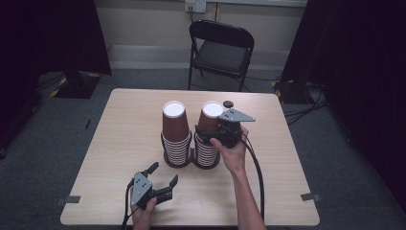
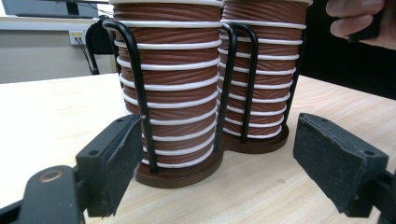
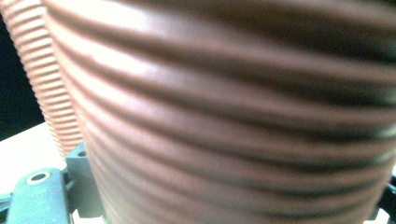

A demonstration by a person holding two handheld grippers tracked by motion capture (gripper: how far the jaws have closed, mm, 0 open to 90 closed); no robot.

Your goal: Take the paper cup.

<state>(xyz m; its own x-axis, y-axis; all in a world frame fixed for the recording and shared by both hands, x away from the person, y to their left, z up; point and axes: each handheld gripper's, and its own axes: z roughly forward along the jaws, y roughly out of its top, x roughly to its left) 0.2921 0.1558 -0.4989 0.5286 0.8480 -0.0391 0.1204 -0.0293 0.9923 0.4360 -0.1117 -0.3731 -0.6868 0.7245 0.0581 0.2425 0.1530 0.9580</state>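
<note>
Right cup stack [image 1: 209,132]: brown ribbed paper cups with white rims, nested upside down into a column, standing in the right bay of the holder, near the middle of the table. Its top cup [image 3: 243,121] stands clear above the wire loops and sits between the jaws of the right gripper [image 1: 211,131]; in the right gripper view the ribbed wall runs close and blurred from one jaw to the other. The jaws pinch this cup from its right side.

Left cup stack [image 1: 175,132]: same cups, same arrangement, in the left bay, just beside the right stack, untouched.

Cup holder [image 2: 180,173]: two round brown bases joined side by side, with upright black wire loops around each stack; rests flat on the table.

Right hand [image 1: 233,151]: wraps the right gripper from the near side, forearm coming in from the near edge.

Left gripper [image 1: 163,178]: low at the near left of the table, well apart from the holder, aimed toward it; jaws spread wide with nothing between them. Held by the left hand [image 1: 143,213].

Table [image 1: 119,143]: pale wood top, rounded corners.

Folding chair [image 1: 220,50]: black, beyond the far edge of the table.
</note>
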